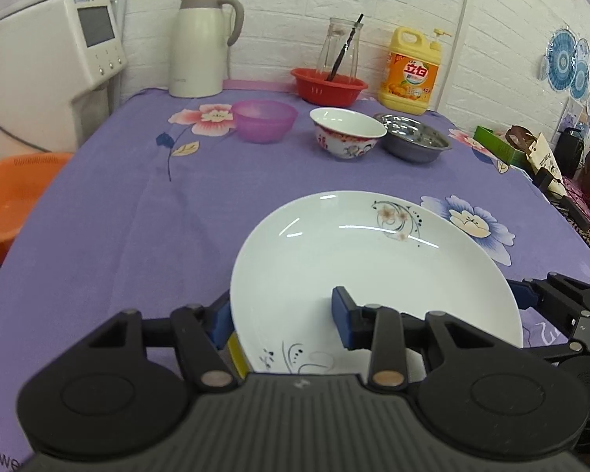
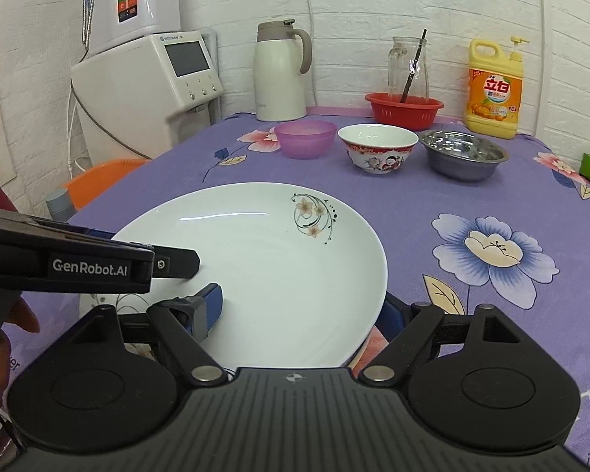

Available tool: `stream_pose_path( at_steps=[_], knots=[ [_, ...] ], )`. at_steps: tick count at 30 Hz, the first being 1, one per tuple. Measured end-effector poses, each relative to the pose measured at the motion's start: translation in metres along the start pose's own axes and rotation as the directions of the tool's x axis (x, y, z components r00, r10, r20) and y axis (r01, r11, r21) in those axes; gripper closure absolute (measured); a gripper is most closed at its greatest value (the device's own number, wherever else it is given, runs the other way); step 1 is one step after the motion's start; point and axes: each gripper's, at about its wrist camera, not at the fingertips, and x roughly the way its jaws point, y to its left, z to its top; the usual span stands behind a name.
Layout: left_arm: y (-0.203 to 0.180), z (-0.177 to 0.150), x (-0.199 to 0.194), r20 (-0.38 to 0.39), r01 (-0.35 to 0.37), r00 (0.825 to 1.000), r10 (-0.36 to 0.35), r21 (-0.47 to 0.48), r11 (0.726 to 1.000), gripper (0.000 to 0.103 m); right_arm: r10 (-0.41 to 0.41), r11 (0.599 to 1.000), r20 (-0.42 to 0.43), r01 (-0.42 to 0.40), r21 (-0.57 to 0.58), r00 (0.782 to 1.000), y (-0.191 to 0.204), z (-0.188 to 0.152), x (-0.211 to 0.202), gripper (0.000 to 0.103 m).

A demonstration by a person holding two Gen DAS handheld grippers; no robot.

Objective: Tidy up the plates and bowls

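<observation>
My left hand-held gripper (image 1: 281,320) spans the glossy white plate (image 1: 373,275) rim at 7 o'clock, one blue pad (image 1: 342,320) inside the well, the other under the edge; whether it pinches I cannot tell. My right hand-held gripper (image 2: 299,308) straddles the rim at 5 o'clock likewise. The round, floral-printed plate sits on the bench's purple flowered cloth (image 2: 472,204). Beyond, at 12 o'clock, stand a translucent purple plastic bowl (image 2: 305,137), a painted ceramic bowl (image 2: 377,147) and a shiny steel bowl (image 2: 462,153).
</observation>
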Motion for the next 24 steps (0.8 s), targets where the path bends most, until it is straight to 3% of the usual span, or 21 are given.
stream_pose_path(
  at_steps=[8,12,21,24],
  knots=[
    [0.001,-0.006,0.005,0.024,-0.021,0.999,0.02,0.028,0.999,0.062,-0.053,0.997,0.011,0.053,-0.058,0.999,0.001,-0.004,0.001,0.0],
    [0.003,-0.002,0.002,0.053,-0.007,0.999,0.007,0.003,1.0,0.057,-0.035,0.999,0.036,0.036,-0.032,0.999,-0.004,0.001,-0.003,0.0],
    [0.005,0.011,0.0,0.061,0.029,0.998,-0.025,-0.077,0.997,0.032,-0.032,0.99,0.056,0.024,0.14,0.998,-0.043,0.005,-0.011,0.0],
    [0.0,0.014,-0.001,0.054,0.042,0.998,-0.037,-0.086,0.995,0.03,-0.048,0.976,0.06,0.034,0.216,0.997,-0.061,0.002,-0.016,0.0]
  ],
)
